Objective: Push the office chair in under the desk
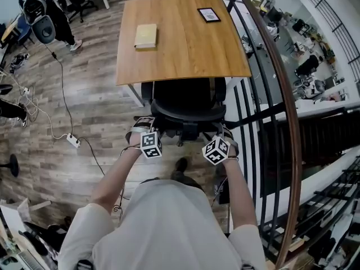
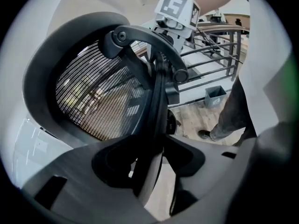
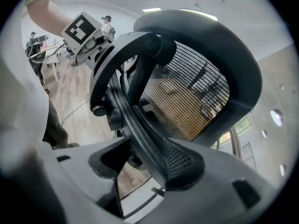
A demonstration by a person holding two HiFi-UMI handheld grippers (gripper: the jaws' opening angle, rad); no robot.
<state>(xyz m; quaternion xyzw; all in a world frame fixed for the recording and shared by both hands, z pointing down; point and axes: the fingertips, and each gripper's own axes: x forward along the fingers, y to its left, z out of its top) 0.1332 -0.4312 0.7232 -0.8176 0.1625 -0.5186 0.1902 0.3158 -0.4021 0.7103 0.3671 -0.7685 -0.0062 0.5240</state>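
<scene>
The office chair (image 1: pixel 188 103) stands partly under the desk (image 1: pixel 185 44). The left gripper (image 2: pixel 148 169) and right gripper (image 3: pixel 142 164) each clamp, jaws wide, on its backrest rim. An uneven push could turn it against the desk.

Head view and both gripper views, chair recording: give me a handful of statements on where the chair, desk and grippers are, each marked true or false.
1. The office chair stands at the near edge of the desk, its backrest toward the person. True.
2. The desk is bare. False: a tan book and a black-framed item lie on it.
3. The backrest's edge stands between the jaws of the left gripper and of the right gripper. True.
4. The right gripper holds the book. False: it is at the chair, and the book lies untouched on the desk.
5. A white power strip lies on the floor left of the chair. True.
</scene>
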